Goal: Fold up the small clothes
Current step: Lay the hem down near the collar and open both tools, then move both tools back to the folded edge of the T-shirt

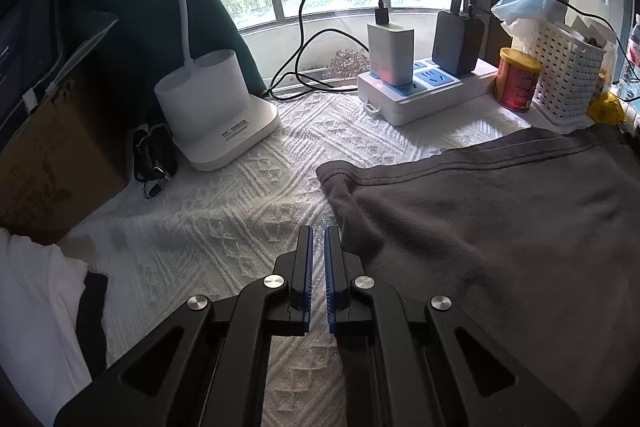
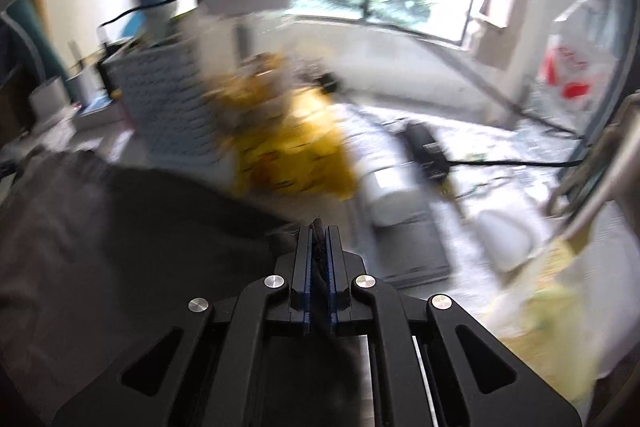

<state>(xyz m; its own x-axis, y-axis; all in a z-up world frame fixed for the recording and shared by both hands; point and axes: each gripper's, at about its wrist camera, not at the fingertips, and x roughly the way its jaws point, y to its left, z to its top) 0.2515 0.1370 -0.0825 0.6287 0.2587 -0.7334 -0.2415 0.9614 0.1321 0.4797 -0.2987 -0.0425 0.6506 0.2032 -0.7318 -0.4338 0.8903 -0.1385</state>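
The grey garment (image 1: 500, 227) is lying spread across the white textured table cover (image 1: 248, 195), its stitched hem running along the edge farthest from the camera, toward the window side where the white power strip (image 1: 424, 91) is sitting. Taking that garment as the landmark: the power strip, the red can (image 1: 518, 79) and the white perforated basket (image 1: 568, 75) are standing beyond its far hem, while the white lamp base (image 1: 216, 111) is standing well apart on its left.

The left gripper (image 1: 319, 233) is hovering just beside the garment's left edge, its jaws drawn nearly together with only a narrow slit between the blue pads and nothing visible between them; the cloth is lying immediately to its right and ahead.

In the right wrist view, heavily motion-blurred, the right gripper (image 2: 319, 231) is pinching a dark fold of the same garment (image 2: 120, 227) between nearly closed jaws, the bulk of the fabric trailing away to its left.

Judgement: the right gripper is already engaged on one edge, so the coming move turns on the left gripper, which is the nearer to the free left edge; it would need to open and shift rightward onto the cloth. Which axis of the garment is longer cannot be told.
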